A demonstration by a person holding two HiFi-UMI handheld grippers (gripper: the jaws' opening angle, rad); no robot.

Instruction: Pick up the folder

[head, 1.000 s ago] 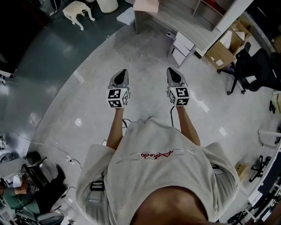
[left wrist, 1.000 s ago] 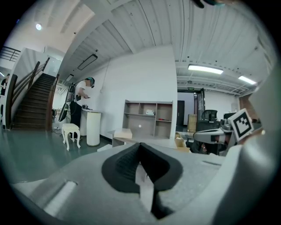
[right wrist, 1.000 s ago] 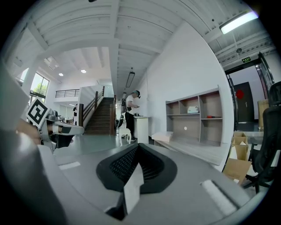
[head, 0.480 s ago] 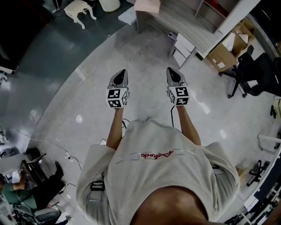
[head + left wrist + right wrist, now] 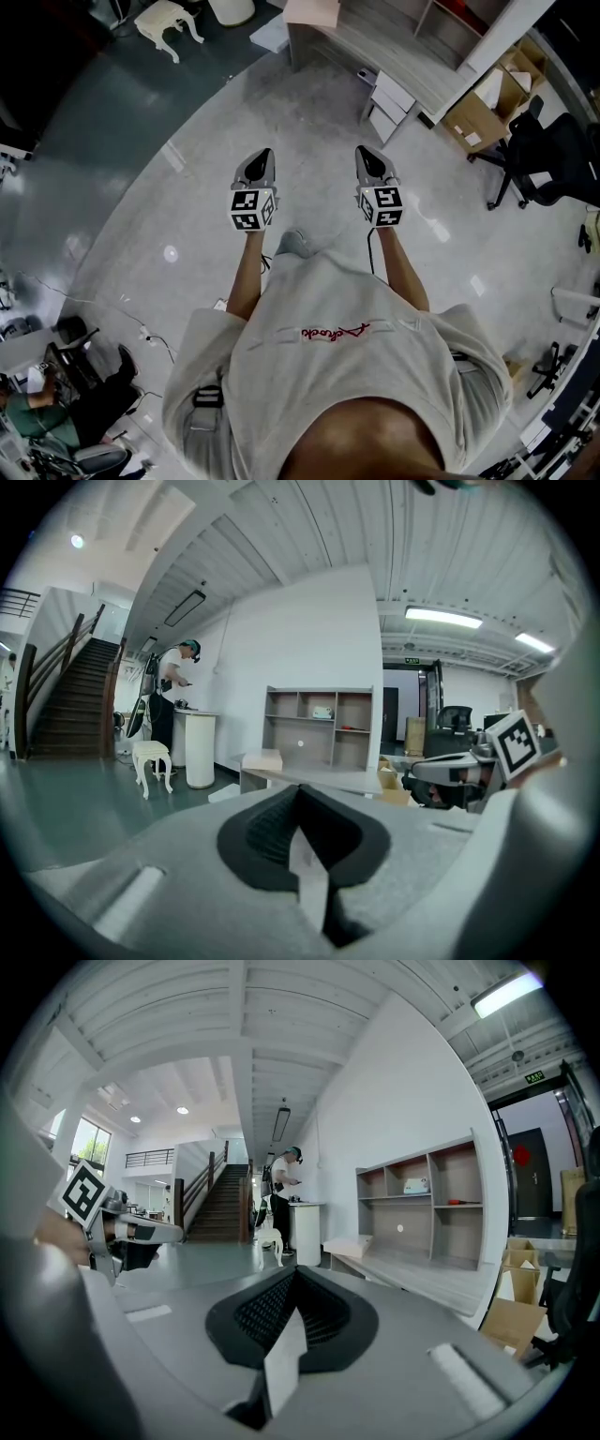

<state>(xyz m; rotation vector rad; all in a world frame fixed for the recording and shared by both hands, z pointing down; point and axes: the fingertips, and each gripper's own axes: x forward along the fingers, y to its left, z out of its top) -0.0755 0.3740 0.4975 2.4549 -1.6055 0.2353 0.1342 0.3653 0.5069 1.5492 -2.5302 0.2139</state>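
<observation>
In the head view both grippers are held out side by side at chest height over the pale floor. My left gripper [image 5: 257, 161] and my right gripper [image 5: 368, 156] are both shut, with nothing between the jaws. The left gripper view [image 5: 298, 791] and the right gripper view [image 5: 296, 1273] show the same closed, empty pads. Ahead stands a grey desk [image 5: 375, 47] with a pale flat box or folder [image 5: 312, 11] on its end, also seen as a pale block [image 5: 262, 759] far beyond the jaws. No folder is plainly identifiable.
A small drawer unit [image 5: 389, 101] stands by the desk, cardboard boxes [image 5: 478, 108] and a black office chair [image 5: 544, 150] to the right. At the far left are a white stool [image 5: 169, 23], a person [image 5: 176, 700] at a white counter, and stairs [image 5: 66, 705]. Cables [image 5: 141, 328] cross the floor.
The room has slid slightly in the head view as the person walks forward. A grey shoe now shows on the floor between the forearms. Both grippers stay shut.
</observation>
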